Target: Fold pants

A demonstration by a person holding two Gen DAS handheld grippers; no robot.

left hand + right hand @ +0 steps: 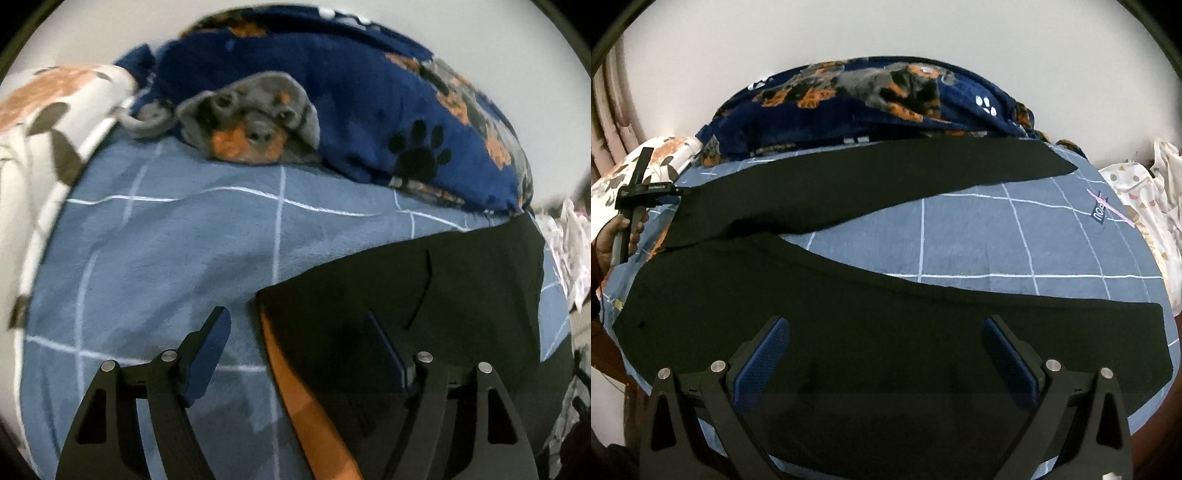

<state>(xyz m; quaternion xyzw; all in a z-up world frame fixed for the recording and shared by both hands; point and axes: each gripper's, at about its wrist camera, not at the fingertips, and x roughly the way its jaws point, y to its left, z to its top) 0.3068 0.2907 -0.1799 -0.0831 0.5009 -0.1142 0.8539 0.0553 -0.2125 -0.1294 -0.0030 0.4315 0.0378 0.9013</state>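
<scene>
The right claw point(884, 354) gapes wide just above the near leg of the black pants point(849, 325). The left claw point(299, 354), equally spread, straddles the pants' waist edge. The pants lie flat, legs splayed, on the blue checked bedsheet point(997, 236), the dog-print blanket point(886, 96) heaped beyond them.

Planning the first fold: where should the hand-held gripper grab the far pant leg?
Take the far leg of the pants at its cuff end, coming from the right: it lies flat, splayed away from the near leg, so the hem edge is free to pinch.
</scene>
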